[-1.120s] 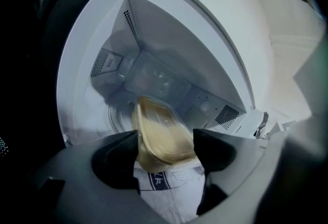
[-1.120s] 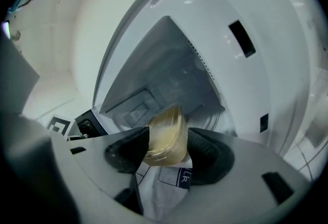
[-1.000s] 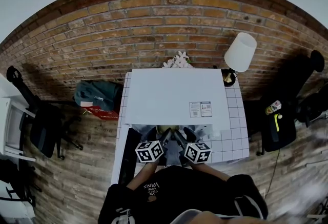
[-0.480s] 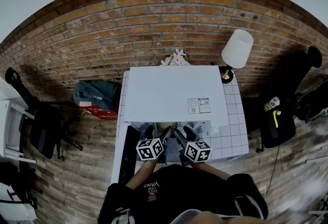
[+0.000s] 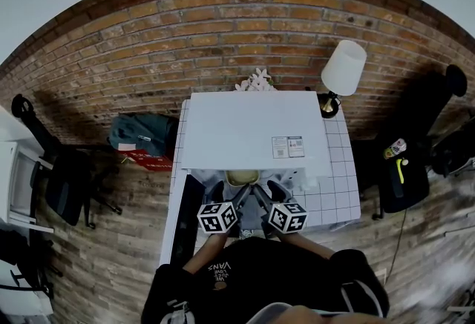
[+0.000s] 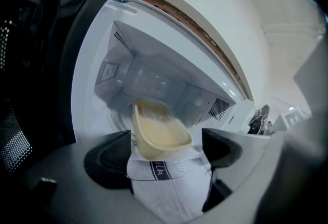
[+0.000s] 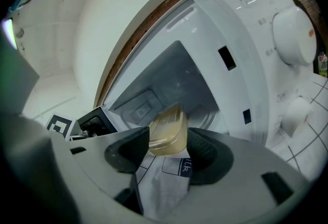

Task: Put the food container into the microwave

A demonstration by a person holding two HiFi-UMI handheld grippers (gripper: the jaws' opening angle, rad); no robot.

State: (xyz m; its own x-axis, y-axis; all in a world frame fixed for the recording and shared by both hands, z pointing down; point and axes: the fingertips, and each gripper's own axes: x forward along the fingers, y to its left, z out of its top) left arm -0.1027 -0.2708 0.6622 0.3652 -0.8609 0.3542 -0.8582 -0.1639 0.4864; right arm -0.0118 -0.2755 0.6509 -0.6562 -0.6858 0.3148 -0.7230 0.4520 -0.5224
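The food container [image 6: 156, 133] sits tilted in the open mouth of the white microwave [image 5: 252, 130]. The left gripper [image 6: 166, 150] has just spread its jaws wide, with the container between them untouched. The right gripper [image 7: 167, 150] seems to pinch its near end.

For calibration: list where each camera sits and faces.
Head view: on the head, steeply down at the microwave; left gripper, right gripper, torso show.
Left gripper view: on that gripper, into the microwave; jaws just opened, clear of the food container.
Right gripper view: likewise; jaws flank the food container, contact unclear.
Gripper views share it.
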